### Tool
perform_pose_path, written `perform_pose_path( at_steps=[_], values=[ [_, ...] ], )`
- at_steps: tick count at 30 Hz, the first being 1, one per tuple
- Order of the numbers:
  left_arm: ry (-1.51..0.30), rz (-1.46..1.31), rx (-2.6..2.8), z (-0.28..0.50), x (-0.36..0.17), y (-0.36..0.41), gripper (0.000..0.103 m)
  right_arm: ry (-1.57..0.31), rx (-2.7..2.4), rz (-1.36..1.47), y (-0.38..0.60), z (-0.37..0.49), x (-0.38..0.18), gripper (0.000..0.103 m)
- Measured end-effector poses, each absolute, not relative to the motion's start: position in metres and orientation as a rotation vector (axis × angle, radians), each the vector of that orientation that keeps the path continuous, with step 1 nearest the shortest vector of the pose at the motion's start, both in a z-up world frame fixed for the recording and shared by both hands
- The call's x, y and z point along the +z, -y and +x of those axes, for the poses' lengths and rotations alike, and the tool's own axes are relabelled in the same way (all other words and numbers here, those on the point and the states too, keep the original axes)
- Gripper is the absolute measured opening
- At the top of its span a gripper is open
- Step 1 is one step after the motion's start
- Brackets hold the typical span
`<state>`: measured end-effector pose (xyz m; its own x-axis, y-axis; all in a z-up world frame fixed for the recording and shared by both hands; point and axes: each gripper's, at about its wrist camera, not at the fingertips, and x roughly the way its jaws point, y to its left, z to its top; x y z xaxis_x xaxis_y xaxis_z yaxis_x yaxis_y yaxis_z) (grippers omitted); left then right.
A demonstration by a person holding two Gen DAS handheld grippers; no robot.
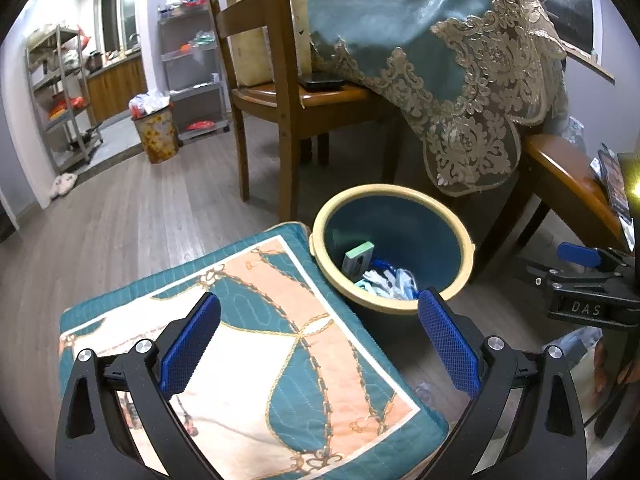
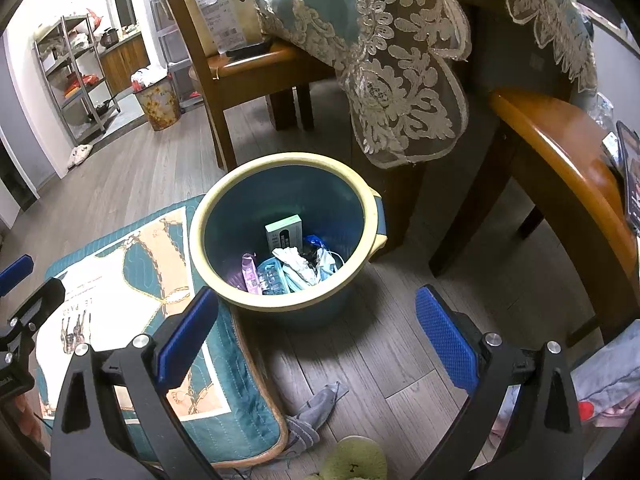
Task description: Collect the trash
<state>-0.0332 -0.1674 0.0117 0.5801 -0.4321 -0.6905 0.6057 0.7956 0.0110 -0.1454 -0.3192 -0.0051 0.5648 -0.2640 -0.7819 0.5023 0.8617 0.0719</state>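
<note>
A grey wood-plank floor [image 2: 400, 360] fills both views. At the far right a table draped in a teal tablecloth [image 1: 400, 20] with cream lace edging hangs over the scene, with a wooden dining chair [image 1: 280, 92] to its left and a second wooden chair seat [image 2: 560, 168] at the right edge. Far left, metal shelving [image 1: 60, 96] and a flowered waste bin [image 1: 156, 136] stuffed with bags stand by a kitchen doorway.

Near left lies a quilted teal cushion [image 1: 248, 340] printed with a peach and cream chain pattern. Touching its right edge stands the trash bucket [image 2: 224, 296], teal with a cream rim, upright on the floor below the lace. Inside it, the trash sits at the bottom: a pale green box [image 2: 284, 232] leaning upright, crumpled white and blue wrappers [image 2: 304, 264], a light blue blister tray [image 2: 272, 278] and a purple packet [image 2: 250, 270].

The left gripper [image 1: 320, 348] hovers over the cushion's right part, its blue-padded jaws spread wide and holding nothing. The right gripper [image 2: 316, 336] hangs above the floor just near of the bucket, jaws likewise wide apart and empty.

On the floor near the cushion's near right corner lies a grey sock [image 2: 316, 408], and by it at the bottom edge a fuzzy yellow-green object [image 2: 356, 460] that cannot be identified.
</note>
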Motion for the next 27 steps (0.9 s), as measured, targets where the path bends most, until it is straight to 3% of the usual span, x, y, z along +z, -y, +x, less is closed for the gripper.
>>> perform_pose_path(
  at_steps=[27],
  values=[
    [-0.739, 0.265, -0.616, -0.0331, 0.0105, 0.169, 0.098, -0.865, -0.46, 0.299, 0.3195, -0.1449, -0.0062, 0.097]
  ],
)
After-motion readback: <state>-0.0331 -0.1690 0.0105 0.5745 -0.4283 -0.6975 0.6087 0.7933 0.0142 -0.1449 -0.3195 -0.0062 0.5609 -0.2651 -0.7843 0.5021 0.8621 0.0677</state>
